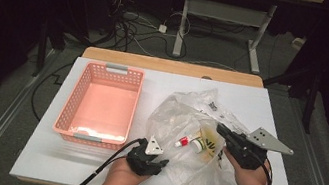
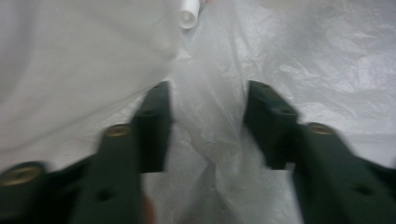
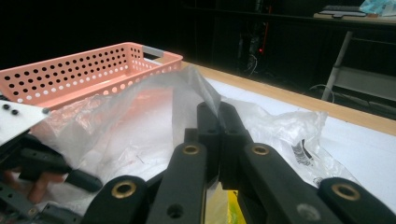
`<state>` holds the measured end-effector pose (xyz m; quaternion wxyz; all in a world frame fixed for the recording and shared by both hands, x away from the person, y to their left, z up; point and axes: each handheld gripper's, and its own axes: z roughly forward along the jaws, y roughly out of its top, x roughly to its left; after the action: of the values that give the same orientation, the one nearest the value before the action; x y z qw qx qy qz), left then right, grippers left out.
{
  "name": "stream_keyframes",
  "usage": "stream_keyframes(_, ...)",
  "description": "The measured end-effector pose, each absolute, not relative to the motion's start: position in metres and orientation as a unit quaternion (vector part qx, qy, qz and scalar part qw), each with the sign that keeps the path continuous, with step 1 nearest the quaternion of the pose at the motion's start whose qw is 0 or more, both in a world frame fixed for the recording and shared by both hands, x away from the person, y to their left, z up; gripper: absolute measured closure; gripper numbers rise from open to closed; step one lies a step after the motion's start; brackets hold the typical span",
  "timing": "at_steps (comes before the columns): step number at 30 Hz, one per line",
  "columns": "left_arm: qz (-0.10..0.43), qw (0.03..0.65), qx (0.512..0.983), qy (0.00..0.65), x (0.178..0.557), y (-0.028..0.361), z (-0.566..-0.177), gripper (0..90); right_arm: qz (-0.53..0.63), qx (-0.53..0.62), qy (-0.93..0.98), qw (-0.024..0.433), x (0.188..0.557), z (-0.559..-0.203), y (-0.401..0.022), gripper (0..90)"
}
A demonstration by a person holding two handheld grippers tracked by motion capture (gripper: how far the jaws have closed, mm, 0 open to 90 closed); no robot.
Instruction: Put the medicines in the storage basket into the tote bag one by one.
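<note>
A crumpled clear plastic bag [image 1: 183,118] lies on the white table top [image 1: 64,162]. Inside it are a white tube with a red end [image 1: 188,142] and something yellow [image 1: 210,141]. My right gripper [image 1: 220,129] is shut on the bag's upper edge and holds a flap of film up [image 3: 196,86]. My left gripper [image 1: 162,162] sits at the bag's near left side. In the left gripper view its jaws stand apart [image 2: 208,123] with a fold of the bag [image 2: 210,116] between them, not pressed. A white tube end [image 2: 189,16] shows just beyond.
A pink perforated basket [image 1: 105,68] stands to the left of the bag, with nothing visible in it; its rim [image 3: 93,60] shows in the right gripper view. A wooden table edge [image 1: 172,66] runs along the back. Cables lie on the floor beyond.
</note>
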<state>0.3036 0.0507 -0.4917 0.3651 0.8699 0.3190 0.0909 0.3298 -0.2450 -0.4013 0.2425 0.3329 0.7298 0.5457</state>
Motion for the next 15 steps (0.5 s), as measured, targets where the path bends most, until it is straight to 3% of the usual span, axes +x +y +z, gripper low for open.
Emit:
stream_keyframes(3, 0.084, 0.366, 0.873, 0.312, 0.303, 0.051, -0.492, 87.9, 0.544, 0.335, 0.73, 0.243, 0.328, -0.401, -0.244, 90.0)
stream_keyframes(8, 0.098, 0.372, 0.866, 0.319, 0.301, 0.053, -0.491, 88.2, 0.542, 0.332, 0.731, 0.248, 0.326, -0.401, -0.244, 90.0)
stream_keyframes(15, 0.127, 0.448, 0.812, 0.352, 0.292, 0.071, -0.489, 88.3, 0.54, 0.334, 0.732, 0.248, 0.325, -0.403, -0.244, 90.0)
